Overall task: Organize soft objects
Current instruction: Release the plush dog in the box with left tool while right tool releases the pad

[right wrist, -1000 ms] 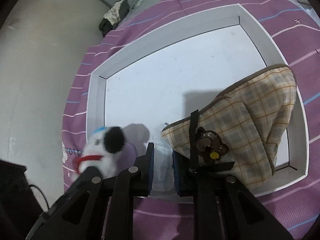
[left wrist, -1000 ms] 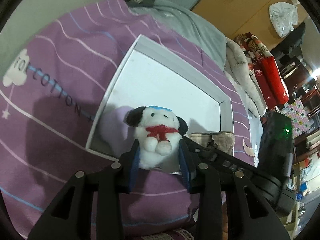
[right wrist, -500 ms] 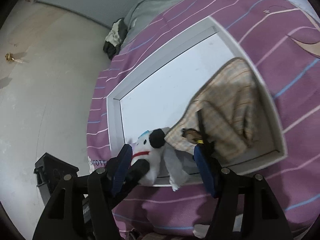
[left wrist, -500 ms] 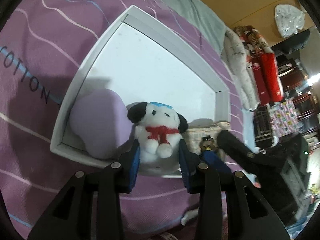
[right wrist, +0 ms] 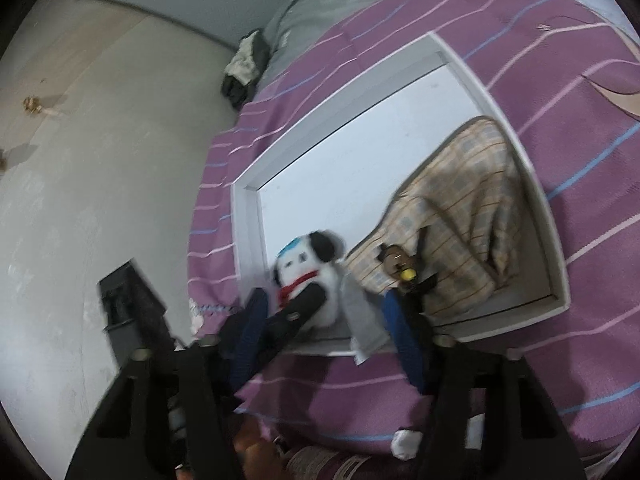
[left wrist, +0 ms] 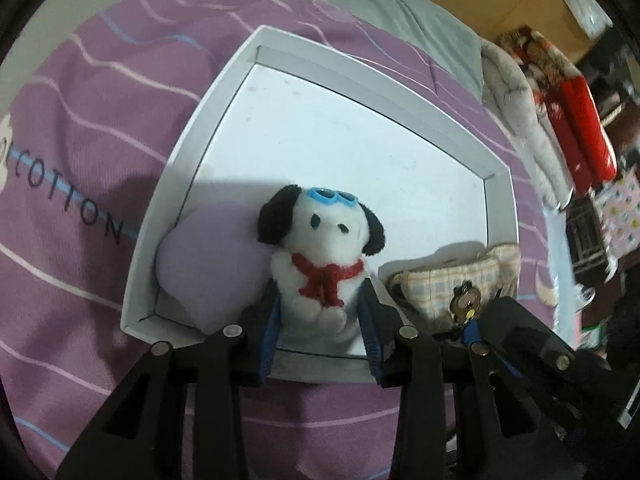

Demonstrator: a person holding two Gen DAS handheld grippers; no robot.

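Observation:
My left gripper (left wrist: 322, 320) is shut on a white plush dog (left wrist: 324, 248) with black ears, blue goggles and a red scarf. It holds the dog upright inside the white tray (left wrist: 360, 64), next to a lilac cushion (left wrist: 208, 256) in the near left corner. A plaid pouch (left wrist: 452, 280) with a bear charm lies in the near right corner. My right gripper (right wrist: 328, 332) hovers over the tray's (right wrist: 340, 92) near rim, jaws closing but still wide. A pale cloth flap (right wrist: 360, 312) hangs between the pads, untouched. The pouch (right wrist: 472, 216) lies just beyond.
The tray rests on a purple striped bedspread (left wrist: 100, 128). Grey bedding (left wrist: 400, 8) lies behind it, with folded red and white quilts (left wrist: 560, 112) to the right. A dark clothing bundle (right wrist: 244, 68) sits by the wall. A black box (right wrist: 128, 304) stands at the left.
The left gripper brought the dog down into the tray beside the lilac cushion. The right gripper let go of the pouch's flap, opened wide and drew back to the tray's near rim.

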